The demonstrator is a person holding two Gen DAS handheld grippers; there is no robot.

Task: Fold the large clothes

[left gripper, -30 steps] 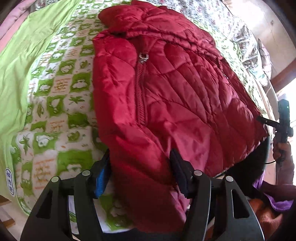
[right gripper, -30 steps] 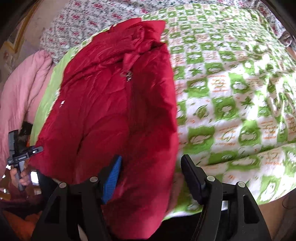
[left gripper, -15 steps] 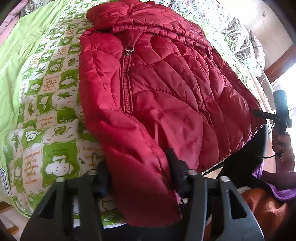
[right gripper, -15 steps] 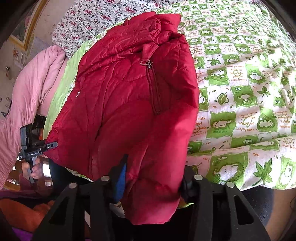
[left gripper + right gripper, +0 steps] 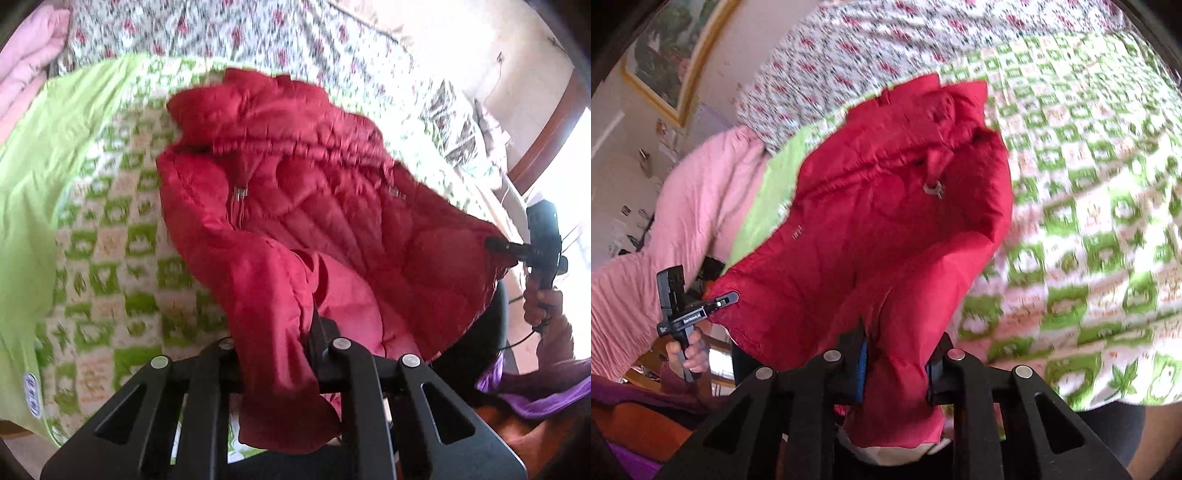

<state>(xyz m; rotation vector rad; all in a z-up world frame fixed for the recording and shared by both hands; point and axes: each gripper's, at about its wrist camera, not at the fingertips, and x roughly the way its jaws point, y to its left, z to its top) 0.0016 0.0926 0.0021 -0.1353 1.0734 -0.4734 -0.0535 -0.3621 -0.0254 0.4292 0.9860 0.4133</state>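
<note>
A red quilted jacket (image 5: 314, 206) lies zipper up on the bed, its collar at the far end. My left gripper (image 5: 275, 343) is shut on the jacket's near hem corner and lifts it off the bed. My right gripper (image 5: 895, 354) is shut on the other hem corner of the jacket (image 5: 886, 229) and also holds it up. The lifted hem curls back over the jacket's lower part. Each view shows the other gripper at the jacket's edge: the right gripper (image 5: 517, 251) in the left wrist view, the left gripper (image 5: 716, 302) in the right wrist view.
The bed carries a green-and-white patterned quilt (image 5: 1089, 229) and a floral sheet (image 5: 258, 33) at its far end. A plain lime sheet (image 5: 40, 177) and a pink blanket (image 5: 683, 210) lie at one side. A framed picture (image 5: 672, 48) hangs on the wall.
Both grippers closed on the jacket's hem corners and raised them. The hem now hangs from the jaws and folds toward the collar. Both views tilted up and blurred.
</note>
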